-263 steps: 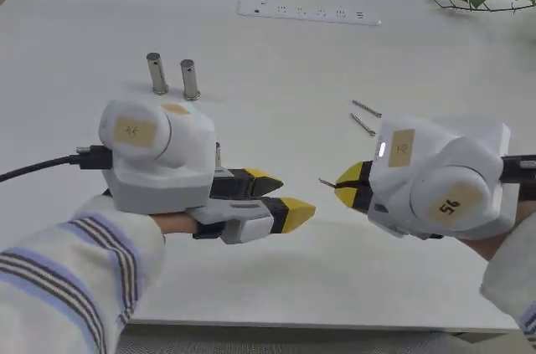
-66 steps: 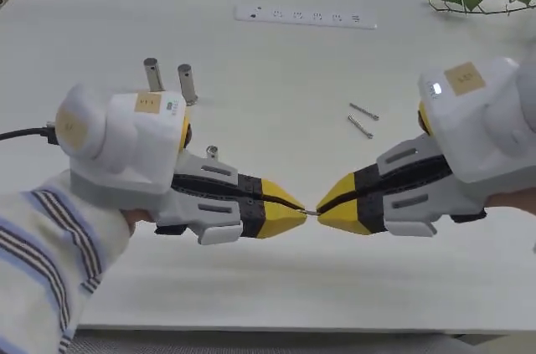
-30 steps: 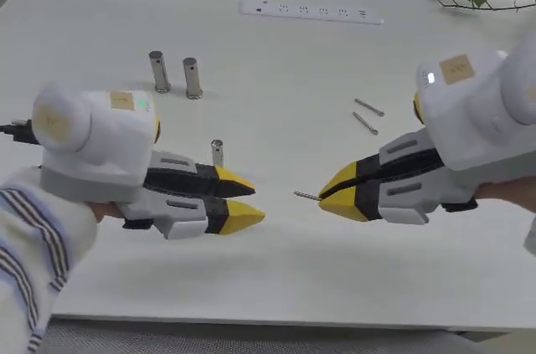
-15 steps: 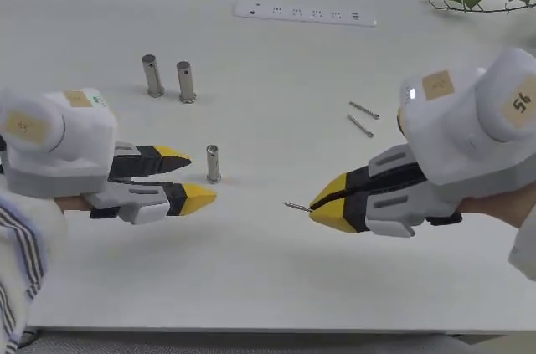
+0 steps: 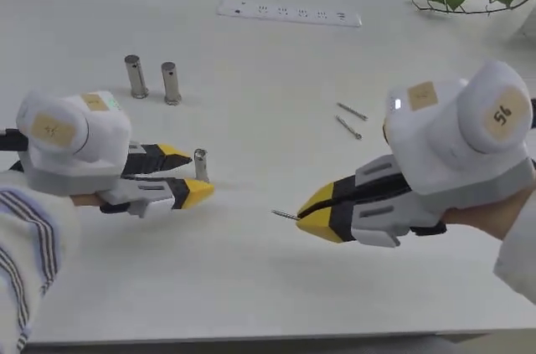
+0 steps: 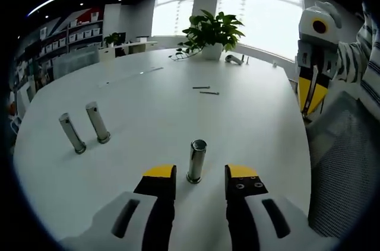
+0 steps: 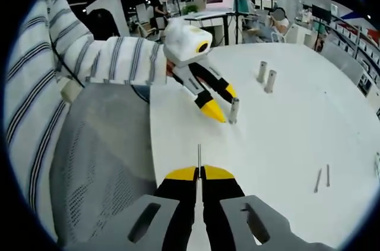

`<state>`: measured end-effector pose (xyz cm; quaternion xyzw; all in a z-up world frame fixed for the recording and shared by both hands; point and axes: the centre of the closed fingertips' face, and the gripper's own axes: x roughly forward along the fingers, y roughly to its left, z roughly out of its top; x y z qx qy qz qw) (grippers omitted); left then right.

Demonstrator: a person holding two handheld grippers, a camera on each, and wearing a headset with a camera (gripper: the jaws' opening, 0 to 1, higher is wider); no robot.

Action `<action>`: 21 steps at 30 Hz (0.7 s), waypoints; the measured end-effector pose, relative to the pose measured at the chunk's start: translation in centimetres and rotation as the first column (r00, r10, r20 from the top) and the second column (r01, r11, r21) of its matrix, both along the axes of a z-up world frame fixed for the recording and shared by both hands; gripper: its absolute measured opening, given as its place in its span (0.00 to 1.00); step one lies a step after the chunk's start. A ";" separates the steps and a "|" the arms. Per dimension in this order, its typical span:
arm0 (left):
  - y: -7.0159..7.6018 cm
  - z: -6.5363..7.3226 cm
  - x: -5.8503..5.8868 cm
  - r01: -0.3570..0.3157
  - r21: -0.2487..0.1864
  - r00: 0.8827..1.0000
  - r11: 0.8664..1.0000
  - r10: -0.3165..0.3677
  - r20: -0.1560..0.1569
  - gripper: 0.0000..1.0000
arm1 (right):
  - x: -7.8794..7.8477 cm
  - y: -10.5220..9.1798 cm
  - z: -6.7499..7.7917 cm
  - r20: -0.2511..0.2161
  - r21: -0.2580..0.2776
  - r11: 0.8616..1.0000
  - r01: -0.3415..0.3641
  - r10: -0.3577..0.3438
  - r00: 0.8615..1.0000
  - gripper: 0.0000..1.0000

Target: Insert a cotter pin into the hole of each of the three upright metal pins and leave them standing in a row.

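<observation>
Cotter pin [image 5: 283, 215] first: your right claw [image 5: 303, 213] has its jaws pressed together on it. The free end sticks straight out past the tips, lying almost flat and aimed toward your left claw [image 5: 193, 172]. Ahead of that point, well apart from it and a shade right of its line in the right gripper view, the near pin [image 5: 201, 163] stands upright between the left jaws. Those jaws are apart, one on each side of the pin, close to it but, as far as I can tell, not gripping it. So your left claw is the nearer one, and the right has the gap to cross. I judge the move turns on axis against axis: the cotter pin runs level, the pin stands, and its hole must face down the cotter pin's line. Which way the hole faces is too small to tell, so close the left jaws and turn the pin as needed before you bring the right in. Ahead of the left claw and off to its left, a second pin [image 5: 171, 83] and a third pin [image 5: 134, 76] stand side by side; whether they carry cotter pins I cannot tell. Off the right claw's right side, two spare cotter pins [image 5: 352, 111] lie flat on the table [image 5: 251, 287]
</observation>
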<state>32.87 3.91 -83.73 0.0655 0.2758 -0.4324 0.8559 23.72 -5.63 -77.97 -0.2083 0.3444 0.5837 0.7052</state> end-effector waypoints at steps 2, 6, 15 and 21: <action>0.0 -0.1 0.3 0.002 0.006 1.000 1.000 -0.002 0.007 0.30 | 0.1 0.0 -0.1 -0.002 -0.003 1.000 0.008 -0.008 1.000 0.03; -0.1 -0.2 0.6 0.000 0.001 1.000 1.000 0.000 0.001 0.21 | 0.1 0.0 -0.3 -0.003 -0.008 1.000 0.020 -0.020 1.000 0.03; -0.4 -0.6 0.6 0.034 0.027 0.999 0.999 -0.034 0.008 0.15 | 0.1 0.1 -0.5 -0.003 -0.011 1.000 0.028 -0.028 1.000 0.03; -0.2 -1.1 0.3 0.050 0.056 0.999 0.997 -0.051 0.005 0.08 | 0.4 0.1 -0.5 0.008 -0.010 0.999 0.037 -0.037 0.999 0.03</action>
